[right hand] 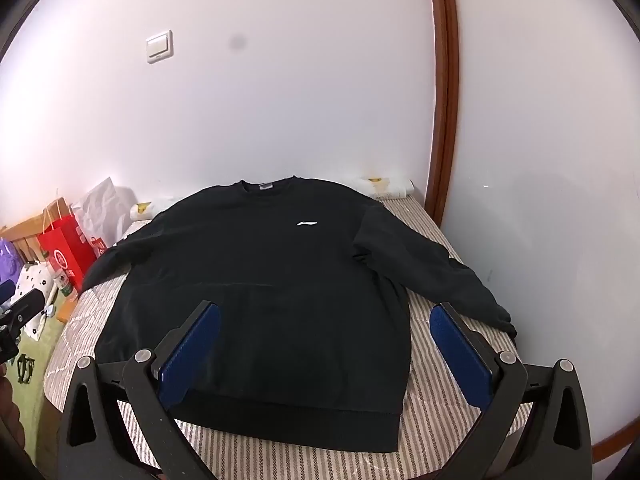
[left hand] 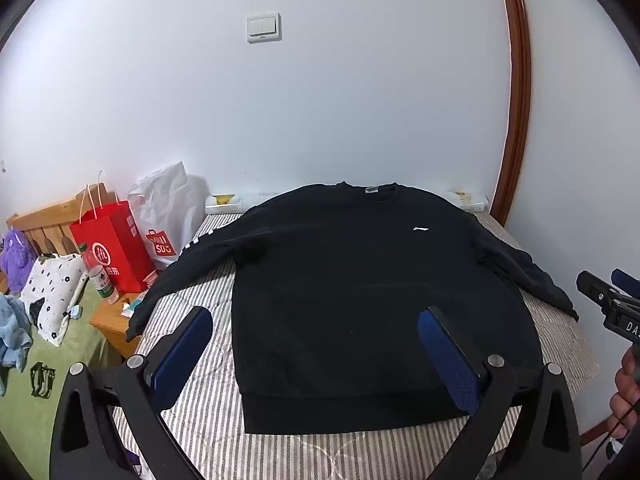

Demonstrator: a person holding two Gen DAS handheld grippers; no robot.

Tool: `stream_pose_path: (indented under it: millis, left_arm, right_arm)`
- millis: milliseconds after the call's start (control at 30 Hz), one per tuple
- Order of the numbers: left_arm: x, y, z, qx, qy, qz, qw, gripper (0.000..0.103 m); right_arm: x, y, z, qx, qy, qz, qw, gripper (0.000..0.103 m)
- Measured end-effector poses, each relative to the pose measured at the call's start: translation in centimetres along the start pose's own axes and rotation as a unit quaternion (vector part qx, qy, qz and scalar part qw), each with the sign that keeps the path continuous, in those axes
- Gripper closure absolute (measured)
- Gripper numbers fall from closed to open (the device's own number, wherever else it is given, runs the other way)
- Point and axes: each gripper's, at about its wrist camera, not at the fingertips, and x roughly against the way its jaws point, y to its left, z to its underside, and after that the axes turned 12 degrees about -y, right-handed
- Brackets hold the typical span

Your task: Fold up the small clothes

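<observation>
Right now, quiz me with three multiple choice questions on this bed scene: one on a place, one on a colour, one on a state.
1. Where does the red paper bag stand?
A. left of the bed
B. on the sweatshirt
C. right of the bed

2. What colour is the sweatshirt?
A. grey
B. black
C. red

3. How is the sweatshirt lying?
A. folded in half
B. crumpled in a heap
C. spread flat, sleeves out

Answers: 1 A, it stands beside the bed's left edge. 2 B, black with a small white logo. 3 C, both sleeves reach sideways.

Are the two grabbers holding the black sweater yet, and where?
No, nothing is held. The left gripper and right gripper both hover with jaws wide open above the sweater, which lies flat on the bed.
</observation>
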Motion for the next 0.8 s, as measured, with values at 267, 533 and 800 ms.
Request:
stream_pose_path:
  millis: [267,533,800]
  left_arm:
    - [-0.1,0.0,-0.4,0.007,0.002,0.006,1.0000,0.000]
    - [-0.2,0.4,0.3,0.016,0.001,0.008,0.9998,0.000]
    - [-0.2,1.1,0.5,0.025,0.003,0.010,0.9996,0.000]
  right_arm:
    - [0.3,0.6,-0.1,0.002,0.001,0.001,1.000,0.000]
    - [0.4,1.1,0.1,0.005,-0.001,-0.003,1.000,0.000]
    - [0.4,1.3,0.3,0.009,-0.004,-0.007,1.000,0.000]
